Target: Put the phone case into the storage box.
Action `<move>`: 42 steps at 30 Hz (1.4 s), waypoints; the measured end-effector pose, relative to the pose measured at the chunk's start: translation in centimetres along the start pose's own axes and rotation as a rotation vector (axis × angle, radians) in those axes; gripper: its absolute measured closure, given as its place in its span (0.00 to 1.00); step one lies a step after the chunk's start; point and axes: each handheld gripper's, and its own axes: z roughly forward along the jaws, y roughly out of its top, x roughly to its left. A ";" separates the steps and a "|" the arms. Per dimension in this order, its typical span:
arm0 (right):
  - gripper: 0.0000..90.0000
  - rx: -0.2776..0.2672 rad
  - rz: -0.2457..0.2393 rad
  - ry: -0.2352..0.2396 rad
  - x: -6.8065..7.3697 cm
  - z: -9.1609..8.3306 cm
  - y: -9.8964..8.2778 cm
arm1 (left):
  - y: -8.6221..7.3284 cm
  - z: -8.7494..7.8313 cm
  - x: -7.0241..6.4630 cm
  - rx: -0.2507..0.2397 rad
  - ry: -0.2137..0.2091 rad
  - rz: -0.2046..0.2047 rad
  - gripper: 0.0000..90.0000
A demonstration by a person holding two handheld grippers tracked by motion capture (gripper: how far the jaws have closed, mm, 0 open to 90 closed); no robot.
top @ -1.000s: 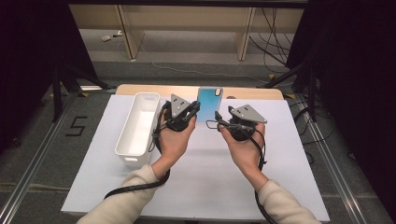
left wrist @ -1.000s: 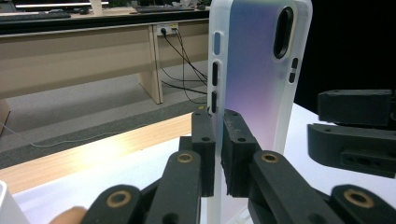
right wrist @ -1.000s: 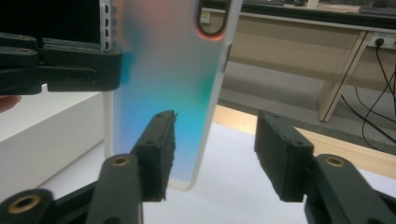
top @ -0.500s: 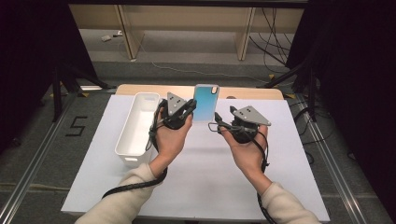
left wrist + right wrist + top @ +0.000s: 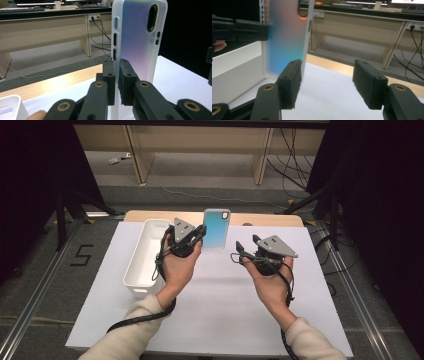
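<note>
A translucent phone case (image 5: 216,229) with a blue-to-purple sheen stands upright above the table's far side. My left gripper (image 5: 201,232) is shut on its long edge. In the left gripper view the two pads (image 5: 117,75) pinch the case (image 5: 138,40) below its side button cutouts. My right gripper (image 5: 237,252) hovers to the right of the case, a little apart from it. Its jaws (image 5: 327,80) have just been opening and stand open with nothing between them. The case (image 5: 284,37) hangs just beyond its left pad.
A white rectangular bin (image 5: 145,252) sits on the white sheet (image 5: 220,310) to the left of the left hand. A wooden table edge (image 5: 270,219) runs behind the sheet. Beyond it are desk legs and cables on the floor.
The right gripper's jaws have spread wider and stand off the case's lower corner. The left gripper has carried the case slightly to the left.
</note>
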 end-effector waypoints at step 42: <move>0.26 -0.019 -0.031 0.007 -2.2 -1.5 -1.5 | 0.6 -1.7 1.9 -0.022 0.007 -0.007 0.94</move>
